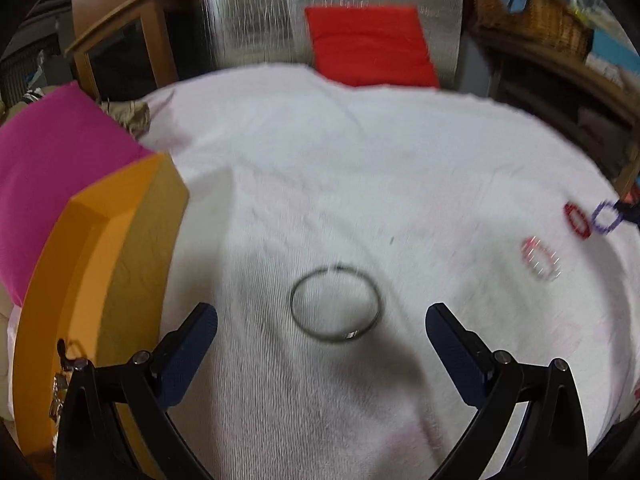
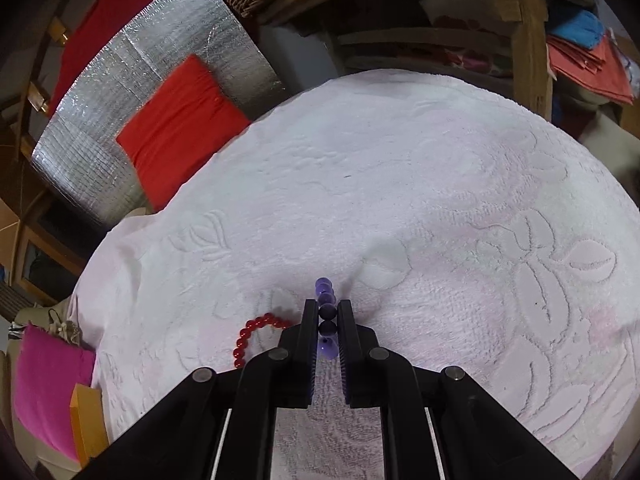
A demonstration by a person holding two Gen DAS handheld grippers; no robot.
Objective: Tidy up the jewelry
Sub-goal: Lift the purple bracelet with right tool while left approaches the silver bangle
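On a white embossed towel (image 2: 400, 168), the right gripper (image 2: 327, 320) has its fingers closed on one purple bead bracelet (image 2: 325, 292), strand running straight ahead; one red bead bracelet (image 2: 250, 336) lies just left. The left gripper (image 1: 322, 320), fingers wide, faces one thin metal bangle (image 1: 335, 305) lying flat beside one orange box (image 1: 104, 280). No writing is readable.

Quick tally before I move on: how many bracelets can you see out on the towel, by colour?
Metal bangle: 1
Red bead bracelet: 1
Purple bead bracelet, in the right gripper: 1
Pink-and-clear bracelet: 1
Total: 4
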